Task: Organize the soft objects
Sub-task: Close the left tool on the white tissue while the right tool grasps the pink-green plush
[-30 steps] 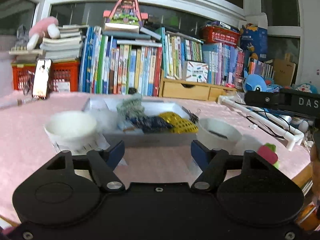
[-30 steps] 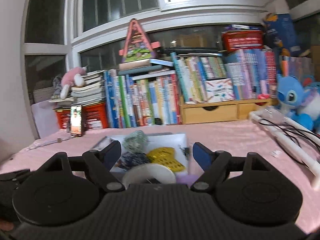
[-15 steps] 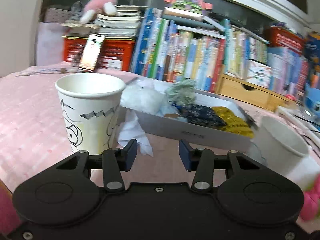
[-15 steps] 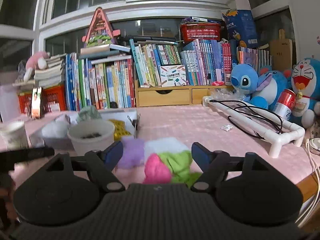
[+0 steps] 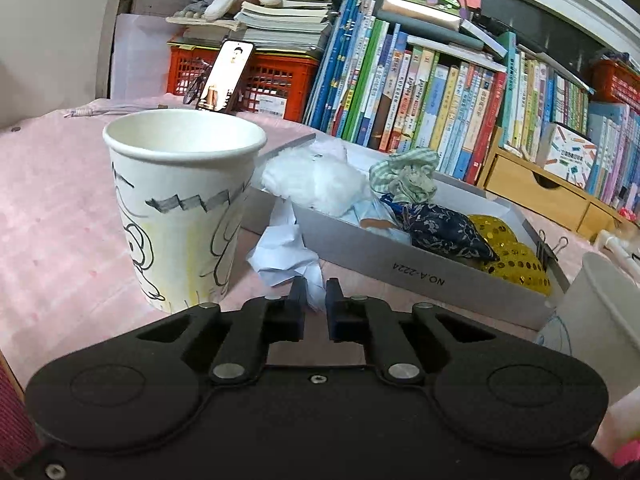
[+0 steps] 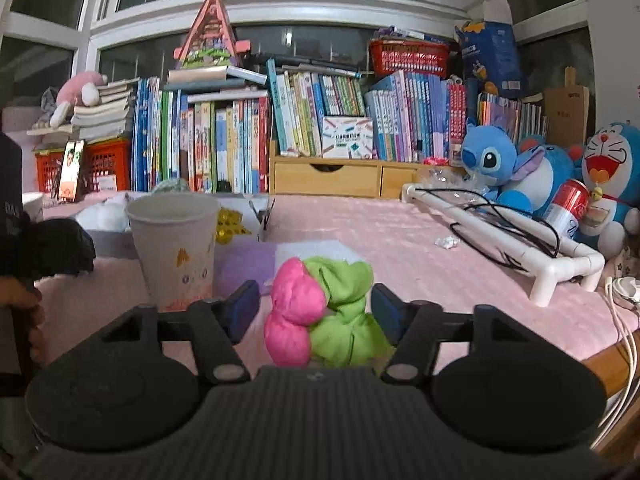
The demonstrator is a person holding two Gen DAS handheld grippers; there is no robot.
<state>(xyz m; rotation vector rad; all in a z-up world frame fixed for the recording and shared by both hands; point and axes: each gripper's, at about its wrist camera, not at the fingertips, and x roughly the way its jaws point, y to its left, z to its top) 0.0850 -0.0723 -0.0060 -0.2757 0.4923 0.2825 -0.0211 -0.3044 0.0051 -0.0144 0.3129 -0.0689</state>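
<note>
In the left wrist view my left gripper (image 5: 314,300) is shut on the tip of a crumpled white paper (image 5: 280,252), which lies between a drawn-on paper cup (image 5: 180,208) and a grey box (image 5: 400,268). The box holds white fluff (image 5: 316,184), a green striped cloth (image 5: 404,176), a navy cloth (image 5: 444,232) and a gold sequined piece (image 5: 512,256). In the right wrist view my right gripper (image 6: 312,305) is closing. A pink and green soft toy (image 6: 320,304) sits between its fingers, and the pads are not pressing on it. A second paper cup (image 6: 176,248) stands to its left.
Purple fluff (image 6: 244,256) and white fluff (image 6: 312,248) lie behind the toy. A white pipe frame (image 6: 520,240) with black cables, plush toys (image 6: 492,164) and a red can (image 6: 568,208) fill the right side. Books (image 6: 224,144) and a wooden drawer unit (image 6: 328,176) line the back.
My left gripper dropped and swung left toward the drawn-on cup, then its jaws shut on the white paper. My right gripper sank to the pink and green toy and its jaws narrowed.
</note>
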